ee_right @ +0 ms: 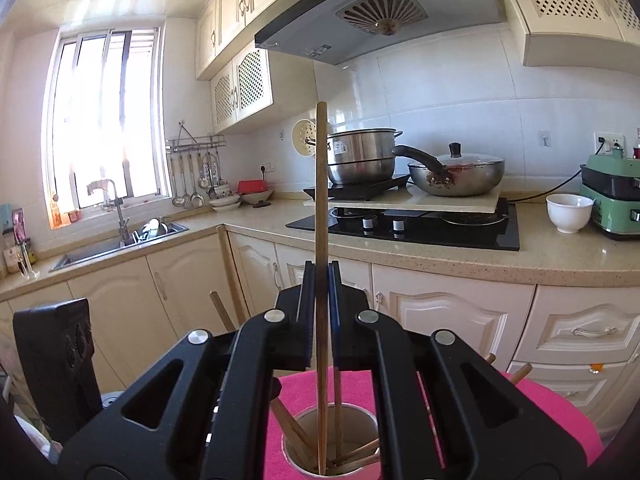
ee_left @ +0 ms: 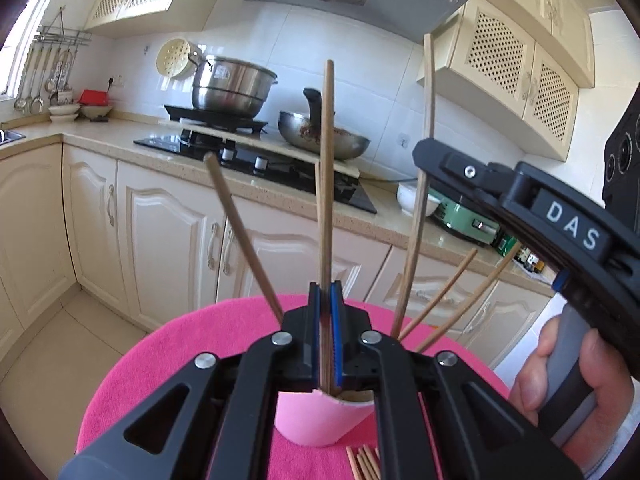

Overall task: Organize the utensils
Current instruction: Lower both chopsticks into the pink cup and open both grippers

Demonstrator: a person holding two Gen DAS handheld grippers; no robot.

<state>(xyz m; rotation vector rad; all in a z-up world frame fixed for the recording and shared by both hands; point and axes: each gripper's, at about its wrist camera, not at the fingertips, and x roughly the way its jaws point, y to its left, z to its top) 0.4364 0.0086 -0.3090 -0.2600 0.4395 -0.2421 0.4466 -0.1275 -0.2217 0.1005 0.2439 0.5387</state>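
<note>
The left gripper (ee_left: 329,292) is pinching shut on a long brown wooden chopstick (ee_left: 327,184), its blue-padded fingers (ee_left: 317,312) pressing either side of the shaft and holding it upright over the pink paper cup (ee_left: 320,420). That cup is sitting on the round stool top covered in bright pink cloth (ee_left: 168,352), and more wooden chopsticks (ee_left: 248,240) are fanning out of it at angles to left and right. A small bundle of loose chopsticks (ee_left: 364,462) is lying on the cloth just beside the cup's base. Over on the right, the person's right hand (ee_left: 568,384) is wrapping around the grey handle of the other tool. From the right wrist view, the right gripper (ee_right: 320,276) is also closing tight on a single upright wooden chopstick (ee_right: 321,216), whose lower end is reaching down into the open mouth of the cup (ee_right: 304,420), among several leaning sticks. Behind it all, the beige stone counter (ee_right: 560,256) is carrying a steel stockpot (ee_right: 360,156), a steel wok (ee_right: 456,176) and a white bowl (ee_right: 568,208).
</note>
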